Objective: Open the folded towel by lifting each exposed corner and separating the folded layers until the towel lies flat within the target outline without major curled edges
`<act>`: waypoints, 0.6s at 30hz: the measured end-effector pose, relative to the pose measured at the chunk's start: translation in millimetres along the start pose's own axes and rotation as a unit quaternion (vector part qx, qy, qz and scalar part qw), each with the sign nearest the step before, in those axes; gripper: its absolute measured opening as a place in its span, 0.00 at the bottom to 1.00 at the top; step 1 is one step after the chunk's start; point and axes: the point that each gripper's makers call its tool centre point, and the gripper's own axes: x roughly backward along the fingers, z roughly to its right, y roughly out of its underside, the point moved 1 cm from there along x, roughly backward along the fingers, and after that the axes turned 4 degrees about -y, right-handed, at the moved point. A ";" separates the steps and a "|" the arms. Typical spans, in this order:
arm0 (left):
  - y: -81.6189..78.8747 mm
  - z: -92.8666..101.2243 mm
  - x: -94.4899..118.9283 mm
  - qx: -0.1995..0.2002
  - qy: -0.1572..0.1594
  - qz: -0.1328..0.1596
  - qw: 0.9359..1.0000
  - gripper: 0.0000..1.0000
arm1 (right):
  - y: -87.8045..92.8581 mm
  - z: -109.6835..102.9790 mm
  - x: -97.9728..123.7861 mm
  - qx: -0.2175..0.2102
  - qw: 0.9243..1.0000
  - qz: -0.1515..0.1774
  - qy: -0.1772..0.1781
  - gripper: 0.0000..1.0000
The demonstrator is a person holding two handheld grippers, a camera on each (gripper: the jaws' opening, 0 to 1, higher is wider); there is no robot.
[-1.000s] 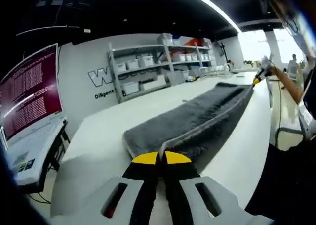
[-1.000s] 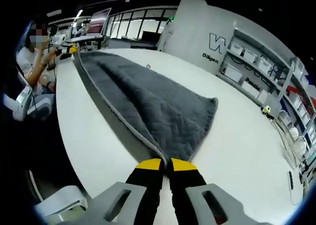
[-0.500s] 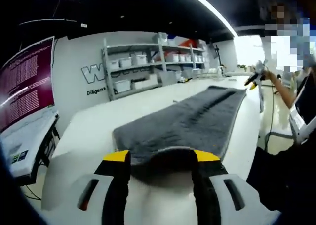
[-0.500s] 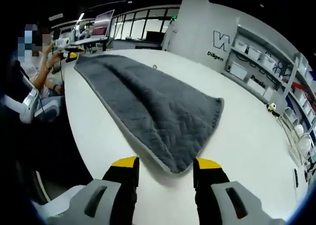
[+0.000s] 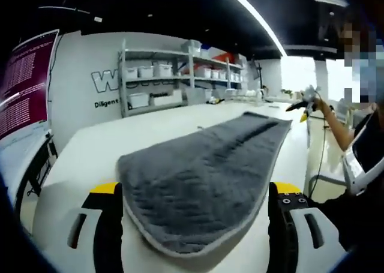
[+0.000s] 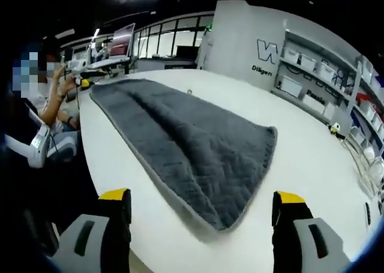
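Towel laid long on the table, both grippers spread wide and holding nothing.

The towel (image 5: 204, 183) (image 6: 186, 141) is judged spread but possibly still folded lengthwise; a corner at 6 o'clock would be lifted next. Bare table (image 6: 300, 159) lies at 3 o'clock. Left gripper (image 5: 195, 195), right gripper (image 6: 204, 201).

This is a lab or workshop in an open-plan office building. A long white surface (image 6: 312, 165) runs through the room. Behind it a white wall (image 5: 84, 63) carries large lettering (image 6: 266, 48), and metal shelves (image 5: 162, 81) against it hold rows of white bins (image 5: 144, 72). A monitor (image 5: 24, 87) filled with text stands off one end of the surface. At the far end are more screens (image 6: 120, 42), a row of dark-framed windows (image 6: 174, 36), and a seated person (image 6: 42, 114). A light strip (image 5: 252, 18) crosses the dark ceiling.
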 end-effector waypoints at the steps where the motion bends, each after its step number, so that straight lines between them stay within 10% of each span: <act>1: -1.9 -0.2 -2.6 0.000 0.001 0.002 1.000 0.99 | -2.2 1.7 -1.2 0.000 1.000 0.000 0.002 0.99; 18: -38.4 -48.9 -68.5 0.005 -0.031 0.005 0.999 0.95 | -67.4 55.4 -46.3 -0.011 0.999 0.046 0.027 0.92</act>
